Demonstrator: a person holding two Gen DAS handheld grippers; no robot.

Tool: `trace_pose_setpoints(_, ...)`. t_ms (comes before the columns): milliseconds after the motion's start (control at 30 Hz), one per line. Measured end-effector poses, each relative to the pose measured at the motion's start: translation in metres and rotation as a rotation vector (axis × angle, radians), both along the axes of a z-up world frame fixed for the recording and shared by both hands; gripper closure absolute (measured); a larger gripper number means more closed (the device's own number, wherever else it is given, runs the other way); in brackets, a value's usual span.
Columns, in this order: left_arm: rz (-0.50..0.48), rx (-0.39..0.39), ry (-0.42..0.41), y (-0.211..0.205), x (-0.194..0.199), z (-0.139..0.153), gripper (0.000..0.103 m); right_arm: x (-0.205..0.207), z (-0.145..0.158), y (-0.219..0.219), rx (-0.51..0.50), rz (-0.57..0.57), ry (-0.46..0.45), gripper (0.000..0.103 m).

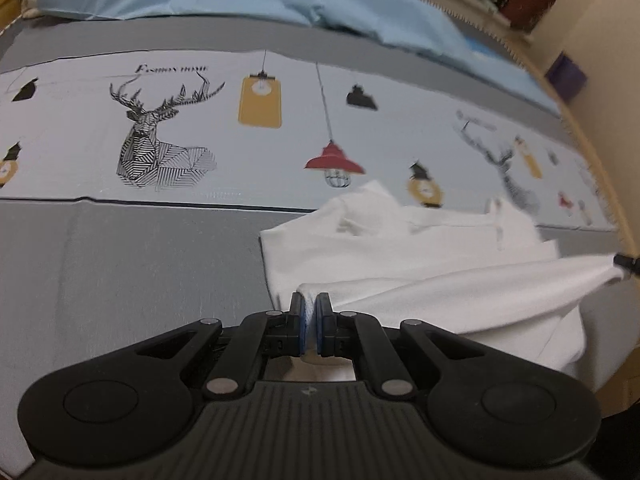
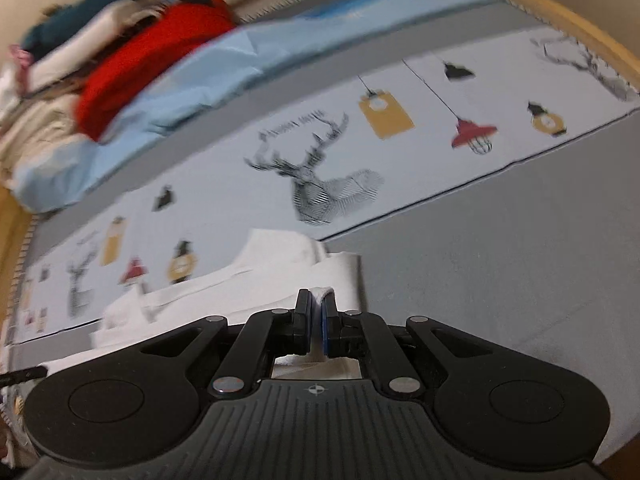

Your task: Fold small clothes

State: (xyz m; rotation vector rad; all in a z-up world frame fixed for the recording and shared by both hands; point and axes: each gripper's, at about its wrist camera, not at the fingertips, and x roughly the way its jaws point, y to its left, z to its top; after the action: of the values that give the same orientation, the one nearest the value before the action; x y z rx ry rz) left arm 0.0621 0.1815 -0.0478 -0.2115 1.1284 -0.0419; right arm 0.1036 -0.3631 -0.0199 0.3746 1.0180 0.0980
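A: The right wrist view is smeared with motion; the clothes pile (image 2: 100, 60) at upper left loses its edges, and the lettering above the deer print (image 2: 320, 184) is unreadable.

B: The left tool (image 1: 311, 312) hides the white garment's (image 1: 440, 292) pinched edge, and the other tool's tip (image 1: 628, 264) is cut off at the right border.

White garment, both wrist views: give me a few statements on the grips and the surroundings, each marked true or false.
1. The left gripper is shut on an edge of the white garment. True.
2. The right gripper is open and holds nothing. False: it is shut, with white fabric between its pads.
3. The garment lies on a gray tablecloth printed with deer and lamps. True.
4. The red cloth lies on top of the white garment. False: it sits at the far side of the table, beside the light blue cloth, apart from the garment.
5. The garment is already folded into a neat square. False: it is crumpled and partly lifted.
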Motion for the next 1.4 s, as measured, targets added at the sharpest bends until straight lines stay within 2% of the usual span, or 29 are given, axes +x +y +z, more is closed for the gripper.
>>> trace_pose_setpoints(67,0.005,0.004,0.038,0.0,0.009,-0.014,0.098,0.016,-0.018,0.007,-0.015,0.01,0.015,0.099)
trace_pose_setpoints(133,-0.001,0.01,0.033,-0.001,0.019,-0.016,0.098,0.027,-0.031,0.014,-0.053,0.021,0.036,0.099)
trace_pose_setpoints(300,0.082,-0.042,0.049,0.013,0.035,-0.023,0.096,0.046,-0.041,0.018,-0.03,0.006,0.001,0.098)
trace_pose_setpoints(333,0.125,-0.053,0.048,0.02,0.037,-0.022,0.092,0.049,-0.042,0.015,-0.018,-0.026,-0.019,0.096)
trace_pose_setpoints(400,0.212,-0.075,0.02,0.035,0.038,-0.015,0.091,0.052,-0.042,0.008,-0.039,-0.101,-0.052,0.088)
trace_pose_setpoints(467,0.242,-0.105,0.005,0.047,0.037,-0.012,0.091,0.052,-0.041,-0.001,-0.035,-0.124,-0.077,0.082)
trace_pose_setpoints(533,0.226,-0.093,0.035,0.049,0.036,-0.017,0.09,0.051,-0.042,-0.009,0.001,-0.096,-0.09,0.082)
trace_pose_setpoints(600,0.174,-0.064,0.071,0.045,0.036,-0.026,0.085,0.049,-0.047,-0.013,-0.004,-0.051,-0.082,0.081)
trace_pose_setpoints(667,0.114,-0.051,0.099,0.04,0.035,-0.036,0.075,0.046,-0.054,-0.016,-0.012,-0.009,-0.069,0.075)
trace_pose_setpoints(733,0.072,-0.044,0.113,0.036,0.033,-0.045,0.073,0.044,-0.067,-0.015,0.005,0.036,-0.041,0.073)
trace_pose_setpoints(833,0.036,-0.027,0.142,0.03,0.032,-0.062,0.073,0.044,-0.086,-0.001,-0.03,0.129,-0.026,0.07)
trace_pose_setpoints(900,0.019,-0.035,0.114,0.026,0.033,-0.068,0.073,0.046,-0.095,0.014,-0.081,0.184,-0.007,0.069)
trace_pose_setpoints(1000,0.013,-0.029,0.089,0.018,0.04,-0.073,0.073,0.052,-0.1,0.035,-0.152,0.262,-0.055,0.064)
trace_pose_setpoints(1167,0.036,-0.03,0.016,0.01,0.052,-0.076,0.072,0.07,-0.109,0.048,-0.188,0.246,-0.093,0.062)
trace_pose_setpoints(1400,0.04,-0.056,-0.038,0.006,0.072,-0.083,0.072,0.091,-0.112,0.056,-0.152,0.22,-0.141,0.062)
